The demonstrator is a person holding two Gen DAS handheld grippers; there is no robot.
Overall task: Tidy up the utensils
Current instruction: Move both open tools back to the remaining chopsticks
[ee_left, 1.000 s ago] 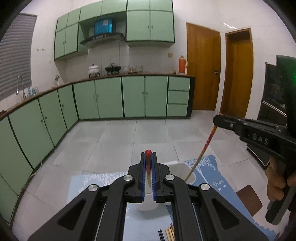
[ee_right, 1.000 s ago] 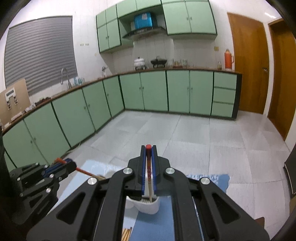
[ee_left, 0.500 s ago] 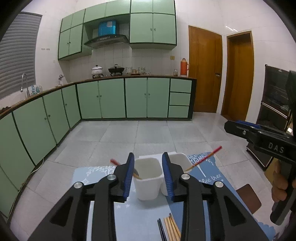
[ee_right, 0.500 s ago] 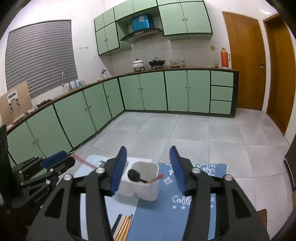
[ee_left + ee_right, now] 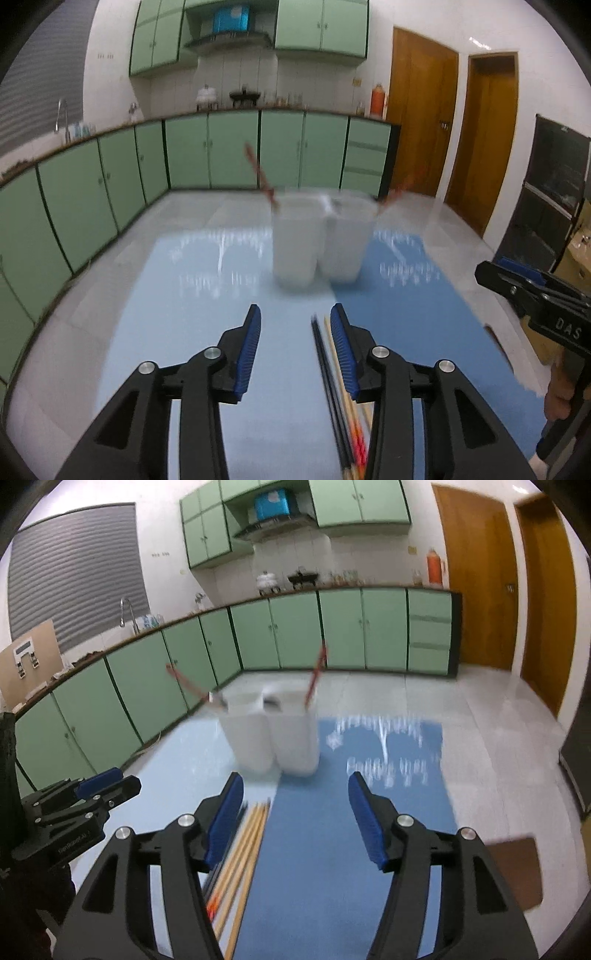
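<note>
A white two-compartment holder (image 5: 319, 240) stands on the blue mat (image 5: 207, 295); it also shows in the right wrist view (image 5: 273, 734). A red-handled utensil (image 5: 260, 177) leans in its left cup and another (image 5: 397, 192) in its right cup. Several chopsticks (image 5: 336, 387) lie on the mat in front of it, also seen in the right wrist view (image 5: 240, 860). My left gripper (image 5: 295, 332) is open and empty, low over the mat, the chopsticks by its right finger. My right gripper (image 5: 295, 801) is open and empty, the chopsticks by its left finger.
Green kitchen cabinets (image 5: 221, 155) run along the left and back walls. Two wooden doors (image 5: 421, 125) stand at the back right. A dark cabinet (image 5: 554, 184) stands at the right. A brown pad (image 5: 513, 871) lies beside the mat's right edge.
Both grippers opened and let their red-handled utensils drop into the holder's cups. Both have since pulled back and dipped low over the mat near the chopsticks.
</note>
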